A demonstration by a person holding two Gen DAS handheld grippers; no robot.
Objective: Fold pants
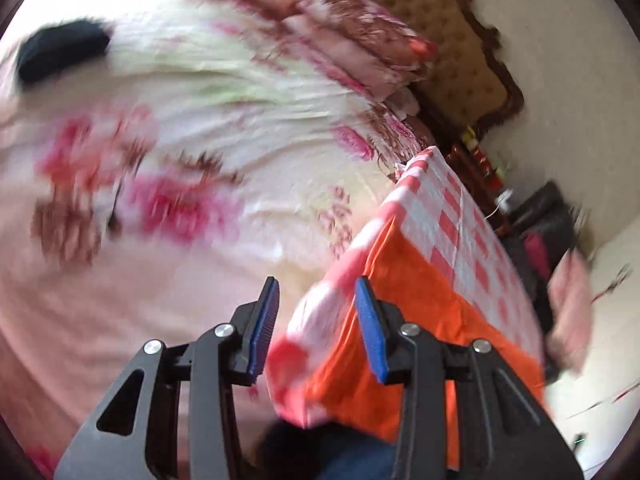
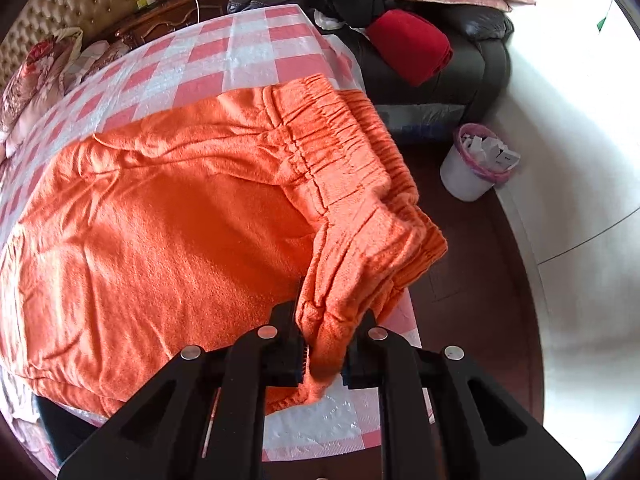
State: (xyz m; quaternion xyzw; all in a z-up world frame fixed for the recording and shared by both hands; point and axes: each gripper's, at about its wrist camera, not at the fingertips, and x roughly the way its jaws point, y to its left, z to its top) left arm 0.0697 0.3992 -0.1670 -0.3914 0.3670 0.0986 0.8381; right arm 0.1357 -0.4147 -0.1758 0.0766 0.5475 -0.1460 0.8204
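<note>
Orange pants [image 2: 168,216] lie spread on a table with a red-and-white checked cloth [image 2: 224,60], the elastic waistband [image 2: 340,136] at the right edge. My right gripper [image 2: 326,340] is shut on a bunched fold of the pants near the waistband corner, lifting it a little. In the blurred left wrist view, the pants [image 1: 404,320] hang over the table's edge. My left gripper [image 1: 316,328] is open beside that edge, blue pads [image 1: 264,328] apart, holding nothing.
A bed with a floral sheet [image 1: 180,160] and pillows [image 1: 360,40] lies beside the table. A dark sofa [image 2: 480,52] with a red cloth [image 2: 412,48], a white bin [image 2: 476,164] and a wooden nightstand [image 2: 176,12] stand beyond.
</note>
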